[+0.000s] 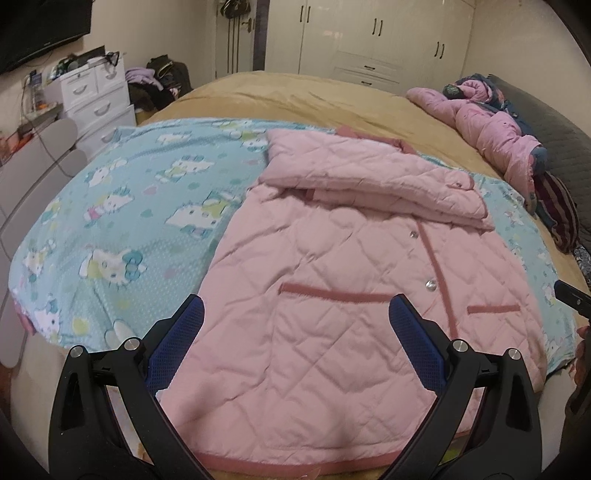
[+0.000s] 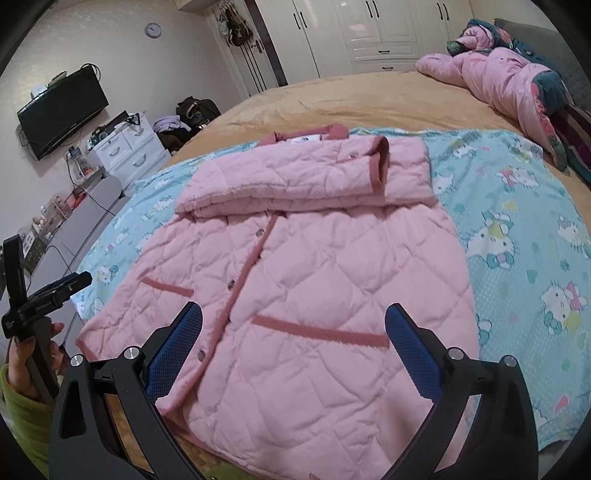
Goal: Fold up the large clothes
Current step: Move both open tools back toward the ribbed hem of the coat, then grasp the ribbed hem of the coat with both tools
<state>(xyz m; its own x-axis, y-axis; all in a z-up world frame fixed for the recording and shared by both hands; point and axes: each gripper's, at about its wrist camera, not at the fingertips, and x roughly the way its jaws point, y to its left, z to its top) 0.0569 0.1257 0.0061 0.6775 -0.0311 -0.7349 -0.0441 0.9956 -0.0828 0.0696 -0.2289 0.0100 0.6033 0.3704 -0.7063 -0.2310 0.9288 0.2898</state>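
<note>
Left wrist view looks along the left gripper (image 1: 295, 317), whose blue-padded fingers (image 1: 410, 332) stand wide apart above the lower half of a pink quilted jacket with darker pink trim (image 1: 332, 295) — released, grasping nothing. The jacket lies front-up on a light blue cartoon-cat printed sheet (image 1: 122, 206) spread over a tan bedcover (image 1: 295, 96), its hem nearest the camera and its snap buttons (image 1: 430, 283) running up the placket. Both sleeves are folded across the chest, stacked near the collar, so the garment forms a rough rectangle. In the right wrist view the right gripper (image 2: 293, 321) likewise hangs open over the jacket's hem area, its blue pads (image 2: 184, 343) apart on either side of a trimmed pocket slit (image 2: 321, 330), touching no cloth that can be seen. At the left edge of that view a hand (image 2: 33, 354) in a green sleeve (image 2: 22, 417) holds the handle of the other tool. A crumpled pink padded garment (image 2: 495, 77) lies well apart at the head of the bed — beside dark patterned bedding (image 2: 554, 85). White wardrobe doors (image 1: 373, 33) and a white drawer unit (image 1: 96, 96) stand beyond the bed.
</note>
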